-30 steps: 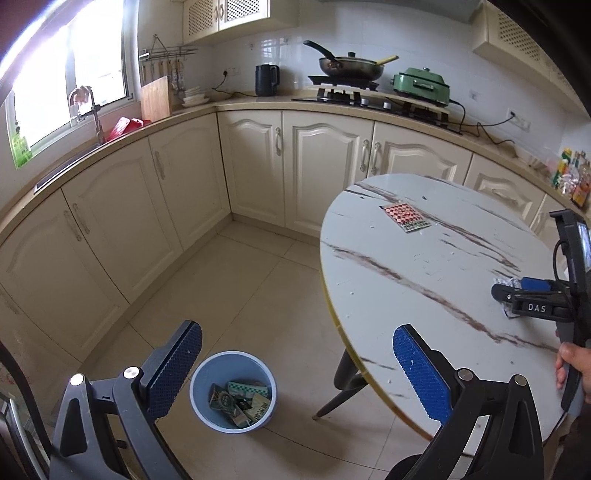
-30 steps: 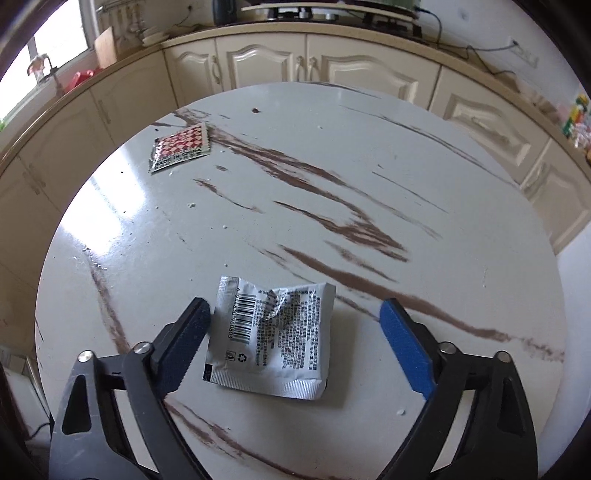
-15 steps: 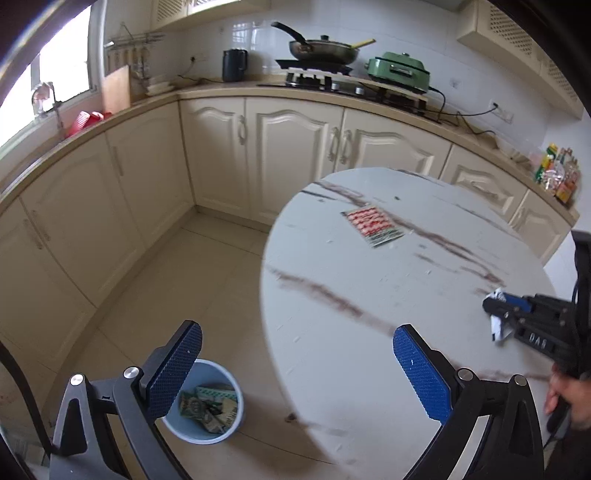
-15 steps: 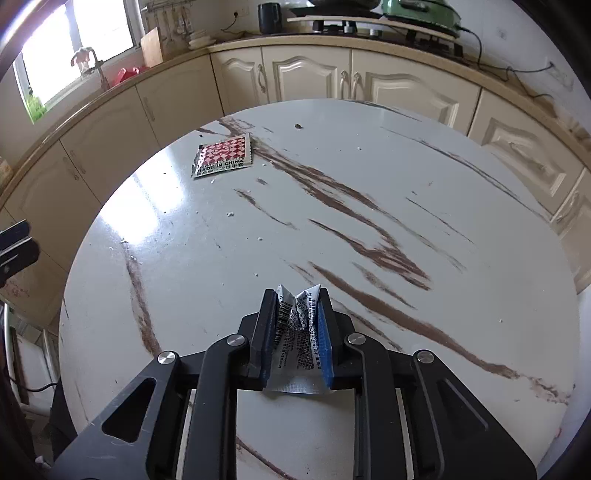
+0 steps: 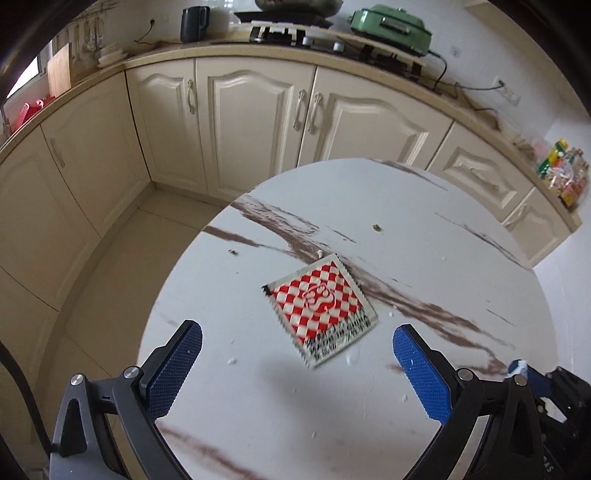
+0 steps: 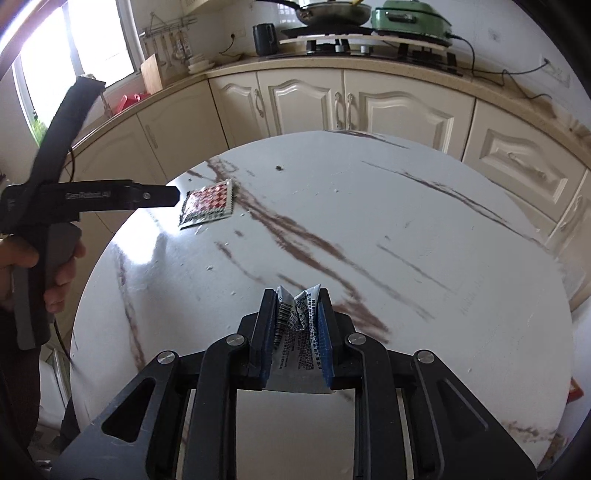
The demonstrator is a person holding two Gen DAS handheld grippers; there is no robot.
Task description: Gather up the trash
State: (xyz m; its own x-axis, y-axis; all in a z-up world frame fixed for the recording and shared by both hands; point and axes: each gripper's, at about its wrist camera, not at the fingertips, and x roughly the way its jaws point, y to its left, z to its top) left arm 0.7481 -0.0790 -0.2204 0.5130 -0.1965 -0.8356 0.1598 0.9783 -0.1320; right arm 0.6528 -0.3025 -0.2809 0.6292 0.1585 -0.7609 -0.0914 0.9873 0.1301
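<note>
A red-and-white checkered packet [image 5: 320, 306] lies flat on the round white marble table [image 5: 443, 258]. My left gripper [image 5: 297, 330] hovers open just above it, a blue pad on either side of its near edge. From the right wrist view the same packet [image 6: 207, 206] sits at the table's far left, with the left gripper [image 6: 164, 195] right beside it. My right gripper [image 6: 296, 299] is shut on a crumpled white wrapper [image 6: 295, 325] with a barcode, held a little above the table [image 6: 406, 203]. That right gripper [image 5: 524, 371] shows at the lower right of the left wrist view.
Cream cabinets [image 5: 255, 122] curve behind the table under a counter with a stove, a green cooker [image 5: 391, 26] and a black kettle [image 6: 265, 38]. Bottles [image 5: 561, 171] stand at the counter's right end. A person's hand [image 6: 22, 266] holds the left gripper's handle. Crumbs dot the table.
My left gripper swung from above the floor bin to over the table, above the checkered packet. My right gripper closed on the white wrapper and lifted it slightly.
</note>
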